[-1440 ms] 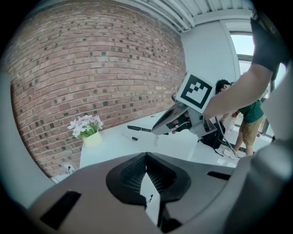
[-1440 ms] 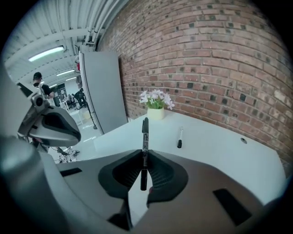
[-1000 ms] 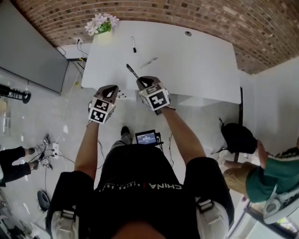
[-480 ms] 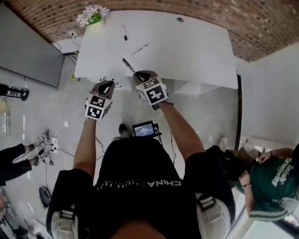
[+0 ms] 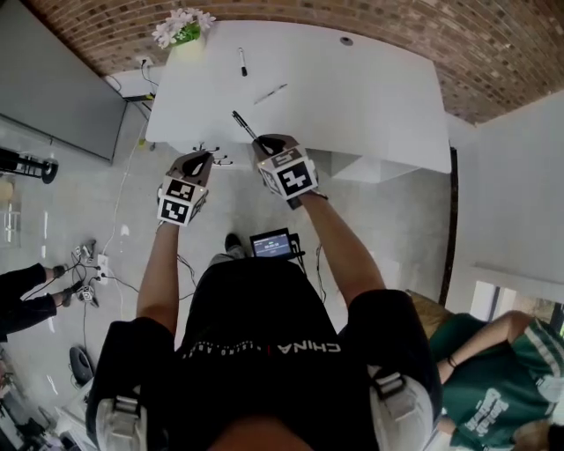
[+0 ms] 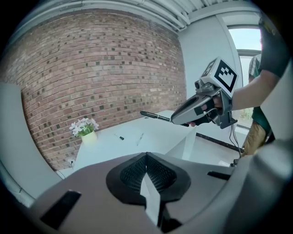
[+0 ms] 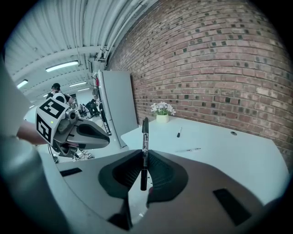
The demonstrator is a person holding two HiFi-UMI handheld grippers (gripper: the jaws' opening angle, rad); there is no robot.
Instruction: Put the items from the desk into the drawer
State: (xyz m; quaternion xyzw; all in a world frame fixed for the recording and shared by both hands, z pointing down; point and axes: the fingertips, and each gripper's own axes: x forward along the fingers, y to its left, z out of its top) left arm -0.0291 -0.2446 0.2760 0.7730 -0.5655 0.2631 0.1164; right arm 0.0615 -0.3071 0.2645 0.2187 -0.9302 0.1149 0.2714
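A white desk (image 5: pixel 352 97) spans the top of the head view. My right gripper (image 5: pixel 267 146) hangs at its front edge, shut on a black marker (image 5: pixel 244 126) that sticks out over the desktop. In the right gripper view the marker (image 7: pixel 145 132) stands upright between the shut jaws of that gripper (image 7: pixel 144 155). My left gripper (image 5: pixel 196 164) is just left of it, off the desk's edge, shut and empty (image 6: pixel 146 156). A second black marker (image 5: pixel 242 62) and a silver pen (image 5: pixel 270 93) lie on the desk. A white unit (image 5: pixel 370 167) sits under the desk's right part.
A pot of white flowers (image 5: pixel 183 26) stands at the desk's far left corner, and a round hole (image 5: pixel 346 40) is near the back edge. On the floor are a grey panel (image 5: pixel 62 88), cables (image 5: pixel 88 282) and a small screen (image 5: pixel 271 242). A person in green (image 5: pixel 493 388) is at lower right.
Both grippers keep their pose, and the marker stays in the right one. The person in green has moved toward the lower right corner.
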